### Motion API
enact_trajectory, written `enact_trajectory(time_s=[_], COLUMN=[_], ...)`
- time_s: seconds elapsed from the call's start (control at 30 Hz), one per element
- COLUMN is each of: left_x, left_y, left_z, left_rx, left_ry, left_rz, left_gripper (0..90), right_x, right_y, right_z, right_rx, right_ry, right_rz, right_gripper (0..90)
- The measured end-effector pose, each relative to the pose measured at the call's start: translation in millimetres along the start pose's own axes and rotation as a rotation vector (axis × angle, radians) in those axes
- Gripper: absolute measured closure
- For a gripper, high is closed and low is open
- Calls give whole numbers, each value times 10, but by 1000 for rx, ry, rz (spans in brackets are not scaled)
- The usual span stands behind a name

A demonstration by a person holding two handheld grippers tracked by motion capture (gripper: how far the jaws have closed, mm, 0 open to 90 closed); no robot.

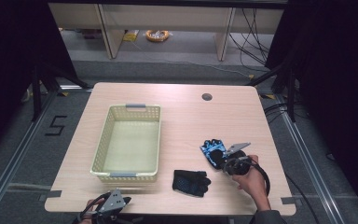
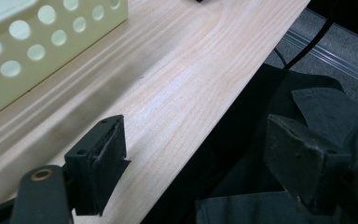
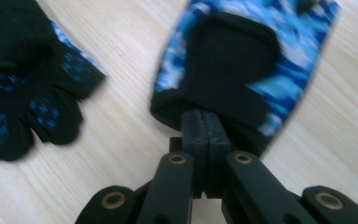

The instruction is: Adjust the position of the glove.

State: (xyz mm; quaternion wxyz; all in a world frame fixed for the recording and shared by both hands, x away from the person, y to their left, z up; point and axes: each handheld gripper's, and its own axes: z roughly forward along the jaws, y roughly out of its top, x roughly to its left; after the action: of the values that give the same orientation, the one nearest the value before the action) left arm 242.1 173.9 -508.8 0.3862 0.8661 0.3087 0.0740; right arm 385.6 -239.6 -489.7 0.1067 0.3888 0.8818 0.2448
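I've got the blue glove (image 3: 242, 60) pinched at its cuff, right gripper (image 3: 206, 122) jaws pressed together on the fabric, out to the right of the basket (image 1: 100, 149) and well apart from it. Looks like the pick-up step; next I'd judge it calls for a lift and a carry left over the basket's rim. The black glove (image 1: 191, 182) lies between, nearer the table's front edge, so I go over it. Left gripper (image 1: 113, 203) waits spread and empty at that front edge, below the basket.
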Motion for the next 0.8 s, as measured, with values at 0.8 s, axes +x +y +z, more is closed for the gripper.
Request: enact_trajectory(time_s=[0.8], left_x=[1], left_y=[-3], left_z=[2], left_rx=[2], left_ry=[1], left_rz=[-7], left_gripper=[208], right_x=[130], right_y=[771], right_z=[518], right_rx=[-45], right_ry=[52], right_rz=[22], right_gripper=[900])
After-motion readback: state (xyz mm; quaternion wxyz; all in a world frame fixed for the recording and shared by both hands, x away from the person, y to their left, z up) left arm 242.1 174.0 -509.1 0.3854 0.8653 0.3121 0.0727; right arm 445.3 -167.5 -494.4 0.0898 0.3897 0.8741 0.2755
